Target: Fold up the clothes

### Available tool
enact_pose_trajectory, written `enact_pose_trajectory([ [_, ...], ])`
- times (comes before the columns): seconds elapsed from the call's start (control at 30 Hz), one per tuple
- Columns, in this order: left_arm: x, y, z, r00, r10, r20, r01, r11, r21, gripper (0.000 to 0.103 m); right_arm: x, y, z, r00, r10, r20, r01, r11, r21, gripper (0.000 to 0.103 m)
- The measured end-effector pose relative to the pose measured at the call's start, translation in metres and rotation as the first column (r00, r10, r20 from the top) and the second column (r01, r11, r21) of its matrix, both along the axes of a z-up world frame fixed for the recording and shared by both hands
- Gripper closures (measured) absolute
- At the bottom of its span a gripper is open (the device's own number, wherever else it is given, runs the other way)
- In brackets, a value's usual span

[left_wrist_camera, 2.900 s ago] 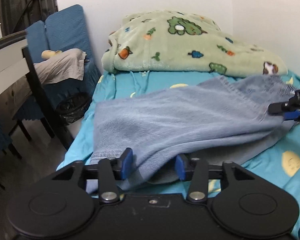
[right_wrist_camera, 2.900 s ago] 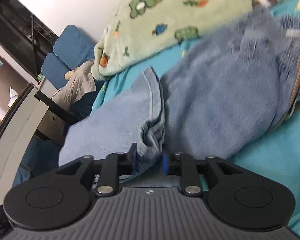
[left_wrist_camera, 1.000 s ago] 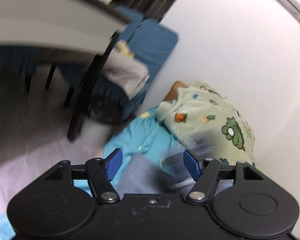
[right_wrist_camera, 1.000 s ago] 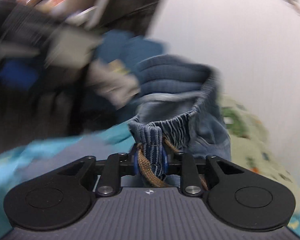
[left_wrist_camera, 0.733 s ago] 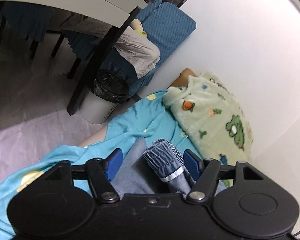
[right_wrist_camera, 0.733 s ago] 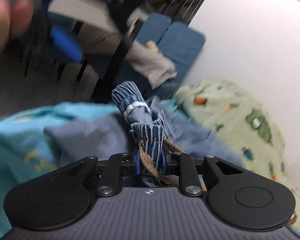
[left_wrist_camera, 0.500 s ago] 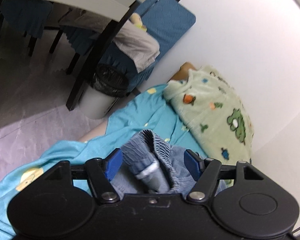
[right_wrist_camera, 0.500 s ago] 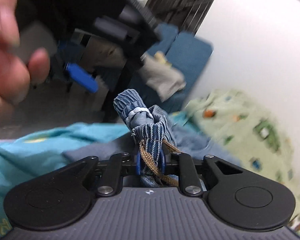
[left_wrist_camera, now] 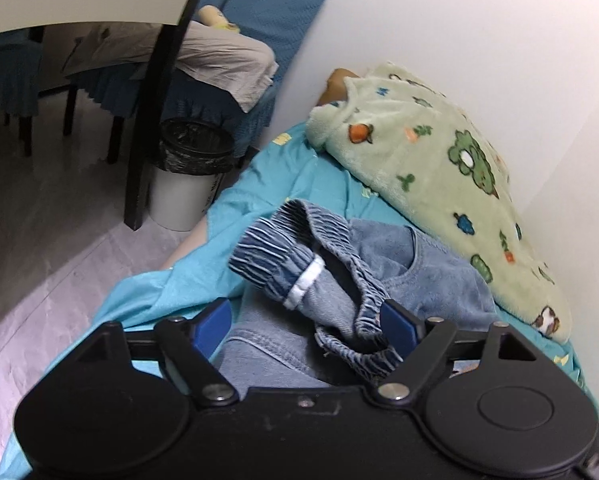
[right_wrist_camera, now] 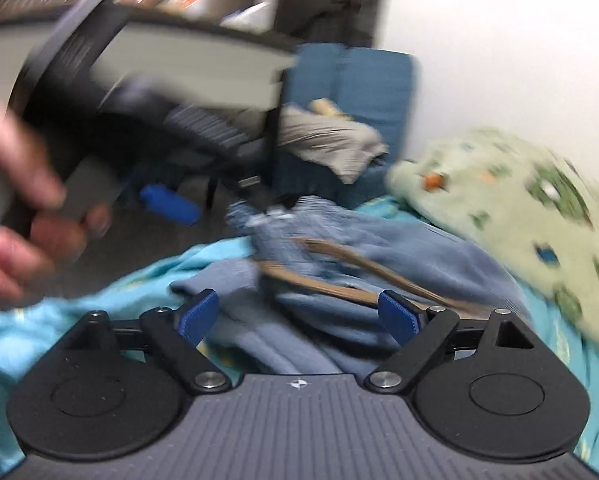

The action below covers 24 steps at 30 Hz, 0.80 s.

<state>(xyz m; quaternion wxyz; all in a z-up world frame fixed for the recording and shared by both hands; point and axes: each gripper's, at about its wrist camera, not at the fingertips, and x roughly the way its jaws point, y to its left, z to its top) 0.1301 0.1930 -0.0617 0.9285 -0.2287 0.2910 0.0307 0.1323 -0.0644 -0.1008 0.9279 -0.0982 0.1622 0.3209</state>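
Observation:
A pair of blue denim pants (left_wrist_camera: pixel 399 276) lies bunched on the turquoise bed sheet (left_wrist_camera: pixel 267 184), its gathered elastic waistband (left_wrist_camera: pixel 287 236) raised at the front. My left gripper (left_wrist_camera: pixel 307 320) is open just above the pants, its blue pads either side of the waistband folds. My right gripper (right_wrist_camera: pixel 299 312) is open over the pants (right_wrist_camera: pixel 399 264), with the brown drawstring (right_wrist_camera: pixel 339 276) lying across the fabric between the fingers. The right wrist view is blurred. The left gripper shows there too, held in a hand (right_wrist_camera: pixel 23 208).
A green cartoon-print blanket (left_wrist_camera: pixel 439 168) lies folded along the white wall. Beside the bed stand a bin with a black liner (left_wrist_camera: pixel 191 176), a dark table leg (left_wrist_camera: pixel 155 100) and blue-covered chairs (left_wrist_camera: pixel 259 4) with beige cloth on them.
My right gripper has opened and let go of the waistband and drawstring; the pants have dropped onto the bed. My left gripper stays open and has come in over the waistband.

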Motion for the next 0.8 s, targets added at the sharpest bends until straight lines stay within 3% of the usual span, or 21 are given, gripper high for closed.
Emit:
enact_pose_trajectory([
  [0.1,0.008,-0.004,-0.008,0.999,0.01,-0.036,-0.009,0.999,0.036,0.023,0.018,-0.044,0.007,0.983,-0.163,-0.085,0.174,0.974,0.146,0.014],
  [0.17,0.013,-0.003,-0.014,0.998,0.016,-0.062,-0.014,0.999,0.033,0.022,0.033,-0.072,0.006,0.948,-0.267,-0.17,0.304,0.92,0.248,0.014],
  [0.23,0.015,-0.002,-0.022,0.996,0.017,-0.085,-0.013,0.999,0.037,0.02,0.051,-0.095,-0.004,0.903,-0.309,-0.298,0.401,0.855,0.33,0.014],
  [0.33,0.018,0.004,-0.031,0.994,0.013,-0.11,-0.013,1.0,0.004,0.017,0.074,-0.109,-0.031,0.838,-0.262,-0.48,0.463,0.806,0.369,0.013],
  [0.53,0.029,0.021,-0.046,0.991,0.003,-0.136,-0.023,0.989,-0.149,0.016,0.094,-0.117,-0.055,0.799,-0.129,-0.587,0.481,0.723,0.496,0.009],
  [0.67,0.033,0.024,-0.048,0.989,0.005,-0.147,-0.036,0.977,-0.212,0.021,0.108,-0.128,-0.071,0.746,-0.018,-0.666,0.507,0.663,0.55,0.009],
  [0.77,0.034,0.022,-0.047,0.99,0.006,-0.141,-0.036,0.976,-0.214,0.029,0.103,-0.125,-0.069,0.758,-0.001,-0.652,0.485,0.669,0.563,0.014],
  [0.8,0.034,0.021,-0.046,0.991,0.004,-0.136,-0.033,0.977,-0.21,0.034,0.102,-0.122,-0.067,0.765,-0.013,-0.644,0.479,0.681,0.555,0.022],
])
